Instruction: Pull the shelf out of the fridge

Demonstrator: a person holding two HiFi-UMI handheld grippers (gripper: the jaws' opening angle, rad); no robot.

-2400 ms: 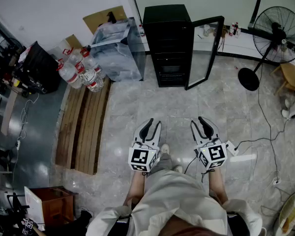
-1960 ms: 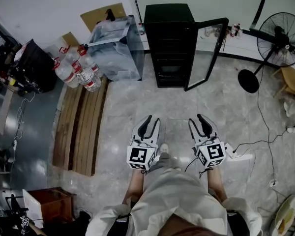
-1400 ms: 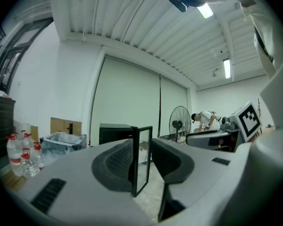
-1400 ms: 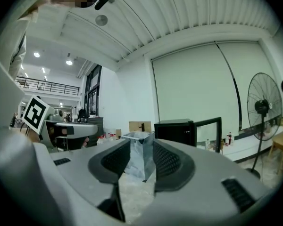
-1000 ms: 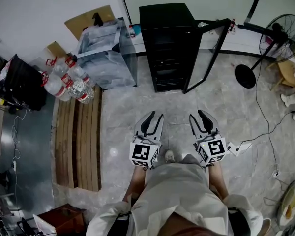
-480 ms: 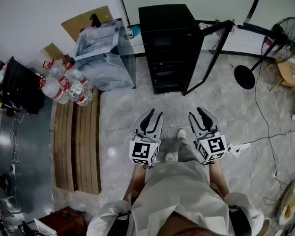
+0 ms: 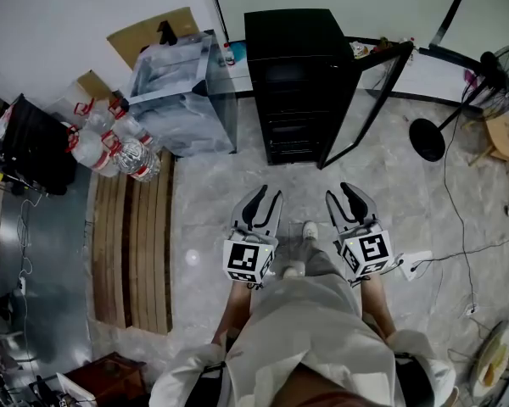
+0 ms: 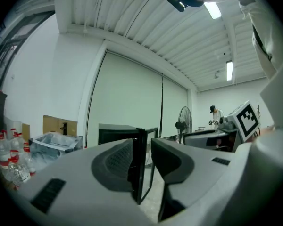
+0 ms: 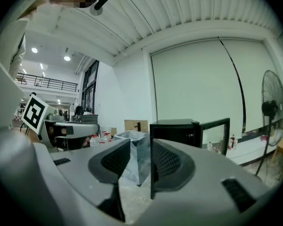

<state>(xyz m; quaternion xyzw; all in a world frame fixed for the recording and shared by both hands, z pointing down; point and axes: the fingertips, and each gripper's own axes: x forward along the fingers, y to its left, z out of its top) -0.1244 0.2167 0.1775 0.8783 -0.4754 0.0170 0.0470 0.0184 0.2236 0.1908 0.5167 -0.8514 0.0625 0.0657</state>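
The black fridge [image 7: 299,66] stands against the far wall, its glass door [image 7: 369,108] swung open to the right. Dark shelves [image 7: 299,127] show inside its open front; I cannot tell them apart. My left gripper [image 7: 266,200] and right gripper [image 7: 339,195] are held side by side in front of the person, pointing at the fridge, well short of it. Both have their jaws close together with nothing between them. The fridge [image 8: 114,132] also shows beyond the left gripper [image 8: 144,147], and the fridge [image 9: 173,128] beyond the right gripper [image 9: 141,147].
A clear plastic bin [image 7: 182,91] and several water bottles [image 7: 119,147] sit left of the fridge. Wooden planks [image 7: 136,244] lie on the floor at the left. A standing fan [image 7: 445,121] is at the right, and a cable with a power strip [image 7: 416,261] runs across the floor.
The person has stepped forward, one foot now ahead. Both grippers have been carried toward the fridge, jaws unchanged.
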